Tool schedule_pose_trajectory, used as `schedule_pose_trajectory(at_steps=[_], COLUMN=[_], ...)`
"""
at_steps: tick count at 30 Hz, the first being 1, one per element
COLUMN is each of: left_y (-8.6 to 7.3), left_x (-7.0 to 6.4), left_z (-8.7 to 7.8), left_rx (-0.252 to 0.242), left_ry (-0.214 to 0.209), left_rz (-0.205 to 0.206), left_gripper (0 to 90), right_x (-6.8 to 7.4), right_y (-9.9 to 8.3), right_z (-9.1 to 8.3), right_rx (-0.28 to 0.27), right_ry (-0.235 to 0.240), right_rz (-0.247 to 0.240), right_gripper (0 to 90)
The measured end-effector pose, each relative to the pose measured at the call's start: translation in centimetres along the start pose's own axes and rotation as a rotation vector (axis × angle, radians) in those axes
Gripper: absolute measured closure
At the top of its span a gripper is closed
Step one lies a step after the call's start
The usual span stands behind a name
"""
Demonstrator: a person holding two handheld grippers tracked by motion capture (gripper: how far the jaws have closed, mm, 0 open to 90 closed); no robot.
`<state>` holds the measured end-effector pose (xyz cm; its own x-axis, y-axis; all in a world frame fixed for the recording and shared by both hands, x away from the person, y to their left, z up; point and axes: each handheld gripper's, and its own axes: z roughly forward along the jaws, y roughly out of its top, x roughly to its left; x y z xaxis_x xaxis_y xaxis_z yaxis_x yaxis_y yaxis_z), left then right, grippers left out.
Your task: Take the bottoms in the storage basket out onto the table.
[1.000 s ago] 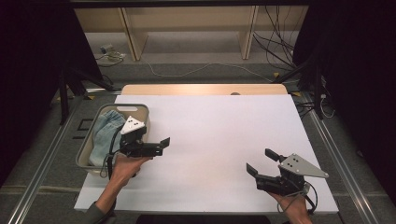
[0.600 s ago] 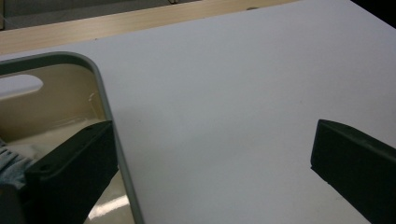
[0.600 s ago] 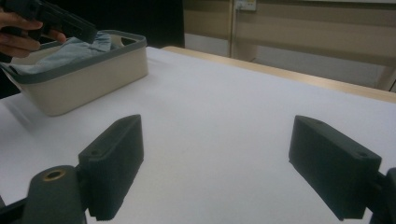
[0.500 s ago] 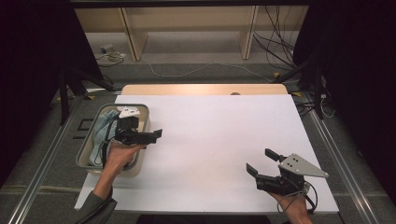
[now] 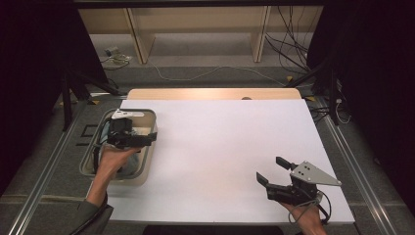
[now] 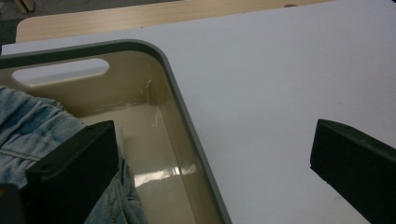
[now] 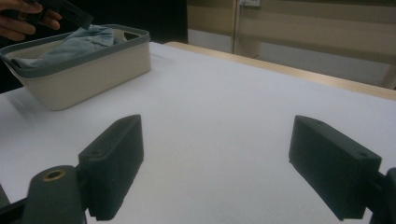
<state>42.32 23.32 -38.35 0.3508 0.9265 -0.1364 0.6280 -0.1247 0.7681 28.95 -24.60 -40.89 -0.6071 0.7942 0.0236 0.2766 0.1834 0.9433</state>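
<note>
Lab test bay: white table ringed by black curtains; loose cables on floor; floor rails.

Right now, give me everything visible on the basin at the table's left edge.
The basin is a beige, glossy, plastic-looking rectangular tub with rounded corners, a grey rim and a slot handle cut in one end wall. It stands upright on the white table. Folded blue denim lies inside, leaving part of the floor bare. The left tongs hang open over it.

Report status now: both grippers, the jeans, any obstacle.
Left gripper open, over the bin. Right gripper open, low over the table, idle. Jeans in the bin, not gripped. Nothing in the way.
</note>
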Motion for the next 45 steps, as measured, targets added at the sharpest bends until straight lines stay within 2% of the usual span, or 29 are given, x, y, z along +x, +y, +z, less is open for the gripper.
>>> schedule_pose_trajectory(at_steps=[6, 8, 12, 16, 17, 20, 23, 26, 30, 37, 39, 40, 41, 45], left_y=[0.0, 0.0, -0.2, -0.5, -0.6, -0.8, -1.0, -1.1, -1.2, -2.2, -2.5, -2.5, -2.7, -3.1], left_x=[1.3, 2.1, 2.9, 3.5, 3.9, 4.2, 4.7, 4.8, 5.0, 6.0, 6.0, 6.0, 6.1, 6.6], left_z=[-0.5, -0.7, -0.8, -0.6, -0.6, -0.5, -0.4, -0.4, 0.0, 1.0, 1.5, 1.5, 1.9, 2.6], left_rx=[0.009, 0.023, 0.051, 0.060, 0.077, 0.090, 0.127, 0.137, 0.172, 0.255, 0.286, 0.286, 0.315, 0.353], left_ry=[0.033, 0.049, 0.093, 0.096, 0.114, 0.124, 0.143, 0.152, 0.174, 0.200, 0.198, 0.198, 0.195, 0.183], left_rz=[-0.019, -0.032, -0.033, -0.046, -0.045, -0.052, -0.057, -0.062, -0.060, -0.089, -0.095, -0.095, -0.103, -0.120], left_gripper=[0.9, 1.0, 1.1, 1.3, 1.3, 1.3, 1.3, 1.3, 1.3, 1.3, 1.3, 1.2, 1.2, 1.8], right_x=[0.1, 0.1, 0.1, 0.1, 0.1, 0.1, 0.1, 0.1, 0.0, 0.0, 0.0, 0.0, 0.0, 0.0], right_y=[0.0, 0.0, 0.0, 0.0, 0.1, 0.0, 0.0, 0.0, 0.0, 0.0, 0.0, 0.0, 0.0, -0.1], right_z=[0.1, 0.0, 0.0, 0.0, 0.0, 0.1, 0.1, 0.1, 0.2, 0.2, 0.3, 0.3, 0.4, 0.5], right_rx=[0.009, 0.009, 0.003, 0.007, 0.006, 0.012, 0.013, 0.014, 0.015, 0.018, 0.019, 0.019, 0.021, 0.021], right_ry=[0.000, 0.000, 0.000, -0.001, 0.001, 0.001, 0.002, 0.001, 0.000, 0.003, 0.002, 0.002, 0.004, 0.004], right_rz=[-0.010, -0.010, -0.006, -0.004, -0.004, -0.007, -0.005, -0.005, 0.001, 0.003, 0.004, 0.004, 0.008, 0.009], right_gripper=[18.7, 18.7, 18.7, 18.8, 18.7, 18.7, 18.7, 18.8, 18.7, 18.8, 18.9, 18.9, 18.9, 19.0])
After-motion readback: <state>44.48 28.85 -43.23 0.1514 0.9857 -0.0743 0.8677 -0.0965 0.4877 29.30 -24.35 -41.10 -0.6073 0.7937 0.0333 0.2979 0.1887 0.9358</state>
